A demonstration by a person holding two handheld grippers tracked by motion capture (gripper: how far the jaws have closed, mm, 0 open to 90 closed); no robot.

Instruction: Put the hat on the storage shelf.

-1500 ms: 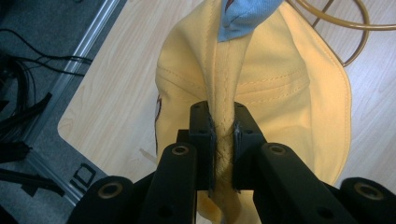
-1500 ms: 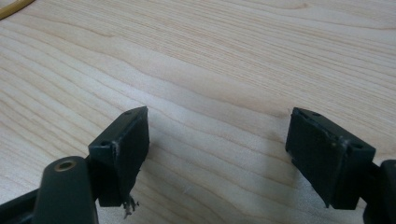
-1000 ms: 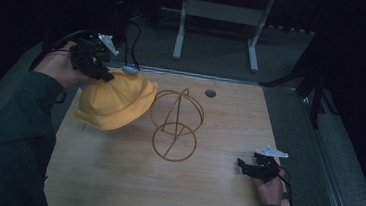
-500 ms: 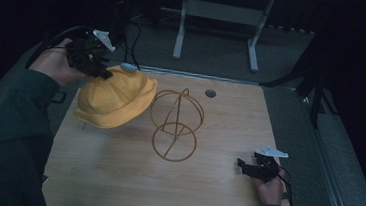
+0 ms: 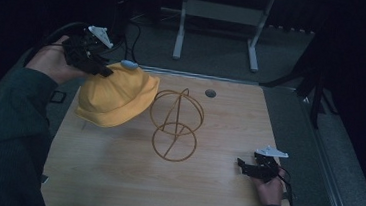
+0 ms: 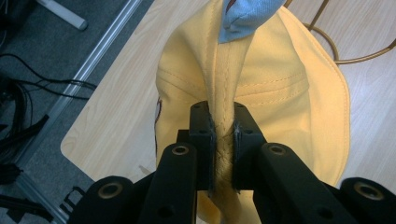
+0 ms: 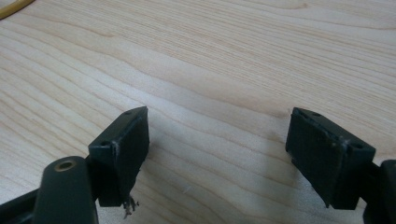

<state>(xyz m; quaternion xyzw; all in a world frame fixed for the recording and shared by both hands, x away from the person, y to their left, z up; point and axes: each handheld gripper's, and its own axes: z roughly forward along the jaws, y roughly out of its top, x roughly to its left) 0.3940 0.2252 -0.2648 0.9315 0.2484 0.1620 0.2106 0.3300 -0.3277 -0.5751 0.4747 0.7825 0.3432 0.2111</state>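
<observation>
The left gripper (image 5: 104, 71) is gripping a yellow hat (image 5: 116, 97) at a raised seam of its crown; in the left gripper view its jaws are pressing the folded yellow cloth (image 6: 223, 140) tightly between them. The hat is hanging just below and in front of this gripper, over the far left part of the wooden table (image 5: 213, 196). A small light blue piece (image 6: 247, 16) is sitting on the top of the hat, just beyond the jaws. A gold wire stand (image 5: 175, 125) is standing just beside the hat, on the side away from the left gripper. The right gripper (image 5: 245, 167) is resting well apart from the stand, near the table's right edge. Its jaws are standing wide apart, with bare wood (image 7: 215, 112) between them.
</observation>
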